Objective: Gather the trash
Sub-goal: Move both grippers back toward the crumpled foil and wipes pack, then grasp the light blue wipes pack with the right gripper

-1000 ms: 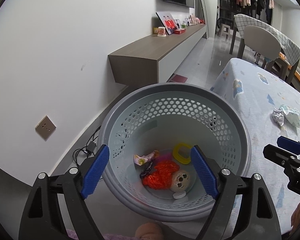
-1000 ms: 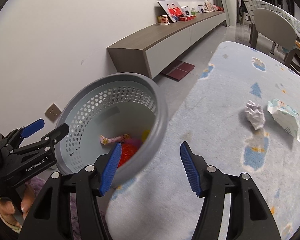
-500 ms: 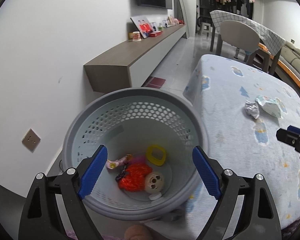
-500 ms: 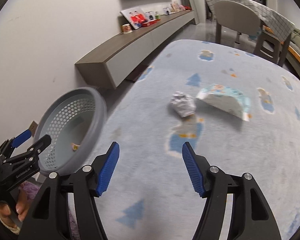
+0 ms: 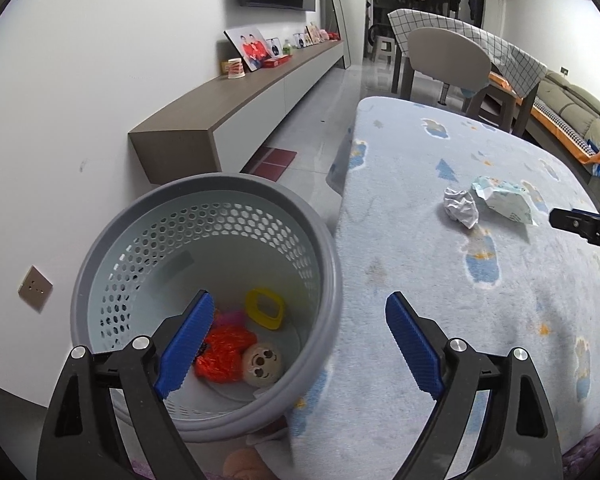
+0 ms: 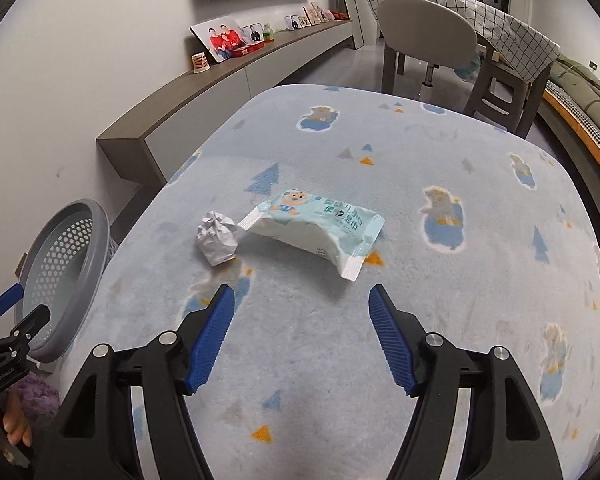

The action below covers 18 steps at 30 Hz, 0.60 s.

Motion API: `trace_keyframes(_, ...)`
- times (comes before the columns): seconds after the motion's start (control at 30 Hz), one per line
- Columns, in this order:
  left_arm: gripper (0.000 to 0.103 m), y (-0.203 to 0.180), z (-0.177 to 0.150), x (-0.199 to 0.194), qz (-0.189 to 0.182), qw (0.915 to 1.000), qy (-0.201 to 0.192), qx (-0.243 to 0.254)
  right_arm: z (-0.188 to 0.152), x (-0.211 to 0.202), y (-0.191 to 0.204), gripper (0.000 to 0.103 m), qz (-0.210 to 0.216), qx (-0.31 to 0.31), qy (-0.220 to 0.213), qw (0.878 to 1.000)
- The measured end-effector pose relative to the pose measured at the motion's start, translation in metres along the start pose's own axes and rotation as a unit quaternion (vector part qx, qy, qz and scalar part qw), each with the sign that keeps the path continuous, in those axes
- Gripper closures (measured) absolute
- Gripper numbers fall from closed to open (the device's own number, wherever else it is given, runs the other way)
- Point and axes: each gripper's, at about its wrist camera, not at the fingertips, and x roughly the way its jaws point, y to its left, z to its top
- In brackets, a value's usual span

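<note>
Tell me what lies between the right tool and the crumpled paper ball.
Nothing but bare patterned blanket. In the right wrist view the right tool, jaws just opening and empty, faces the crumpled paper ball across clear fabric.

Pale blue patterned table cover [image 6: 380, 340], bearing crumpled paper ball [image 6: 217, 238] beside wipes packet [image 6: 320, 232]

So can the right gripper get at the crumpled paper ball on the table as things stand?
Probably yes: the right gripper is open and empty, the paper ball lies ahead and slightly left of it, and only bare tablecloth lies between.
</note>
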Motion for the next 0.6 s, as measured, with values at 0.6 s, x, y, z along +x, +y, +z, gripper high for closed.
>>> trace_keyframes(0.6,0.017,-0.017,0.007,0.022,0.001,0.9997,0.012,0.021,0.056,0.064,-0.017,0.023,0.041,-0.168,0.022,0.985)
